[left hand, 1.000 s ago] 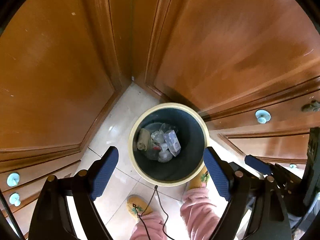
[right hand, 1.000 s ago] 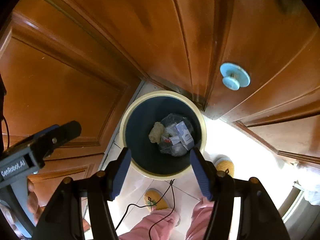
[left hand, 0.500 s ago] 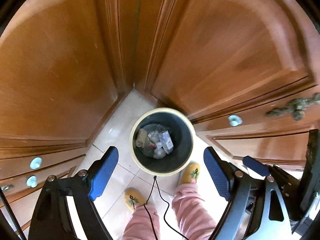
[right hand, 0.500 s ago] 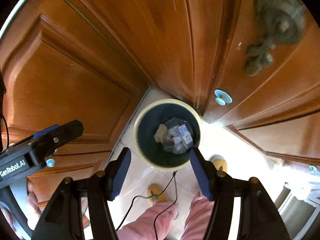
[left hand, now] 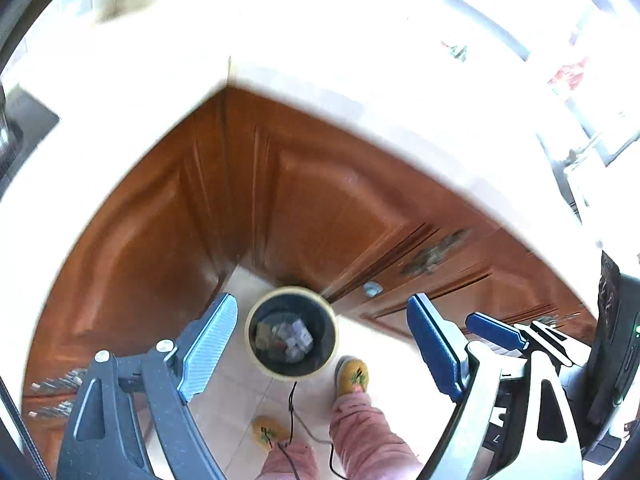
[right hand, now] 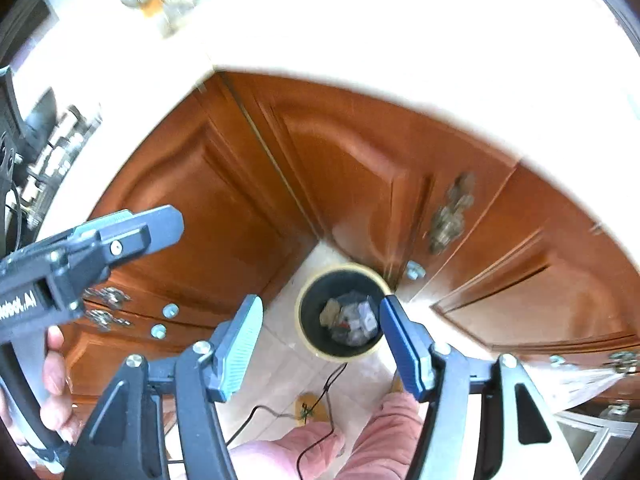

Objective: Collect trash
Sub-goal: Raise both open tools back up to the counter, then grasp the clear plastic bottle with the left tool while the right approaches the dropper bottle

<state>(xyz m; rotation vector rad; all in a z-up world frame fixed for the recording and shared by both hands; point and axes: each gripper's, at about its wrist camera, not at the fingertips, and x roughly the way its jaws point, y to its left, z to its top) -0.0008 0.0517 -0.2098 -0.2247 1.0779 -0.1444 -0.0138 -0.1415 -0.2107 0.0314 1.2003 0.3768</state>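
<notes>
Countertop (left hand: 360,60) blown out, bin (left hand: 292,332) trash blurry; both tongs (left hand: 320,344) (right hand: 320,344) spread, empty.

- Both views are pulling upward: the trash bin (left hand: 292,332) (right hand: 343,312) is appearing much smaller below than a second ago.
- A bright countertop (left hand: 360,80) (right hand: 400,40), previously out of view, is now showing above the cabinet doors (left hand: 320,208).
- The frames are blurring.
</notes>
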